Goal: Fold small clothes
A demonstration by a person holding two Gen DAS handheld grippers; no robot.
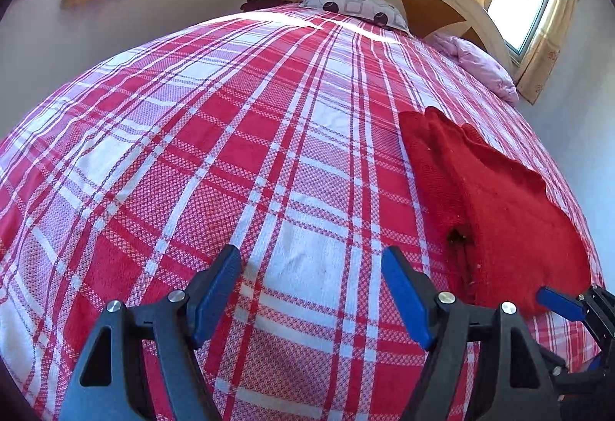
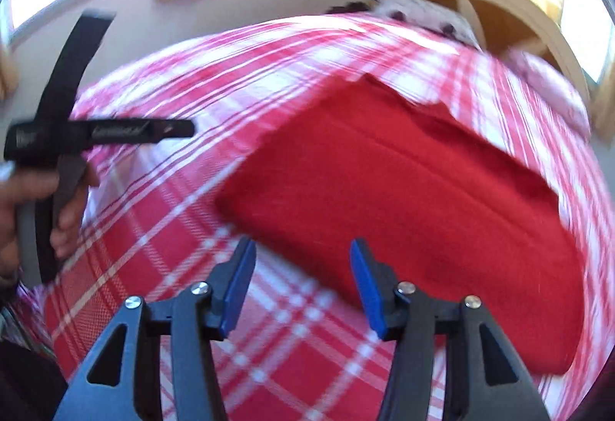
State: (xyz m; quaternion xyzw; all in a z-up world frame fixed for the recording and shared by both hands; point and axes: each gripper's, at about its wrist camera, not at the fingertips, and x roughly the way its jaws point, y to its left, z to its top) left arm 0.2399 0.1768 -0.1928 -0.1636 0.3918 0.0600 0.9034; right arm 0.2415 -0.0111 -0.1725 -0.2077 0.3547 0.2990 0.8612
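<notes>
Red knit garment folded on plaid bed, frame right. Left tool and right tool both spread apart, holding nothing.

Right wrist view smeared throughout: plaid bedspread lines streaked, red garment weave unreadable, its far corner soft. Pillow at headboard reduced to a pale blob with dark spots. Print on the black handle at left illegible; hand gripping it cut by the frame edge. In left wrist view, right gripper mostly cut off at the lower right edge, only one blue pad clear. Dark spot at garment's fold too small to identify.
</notes>
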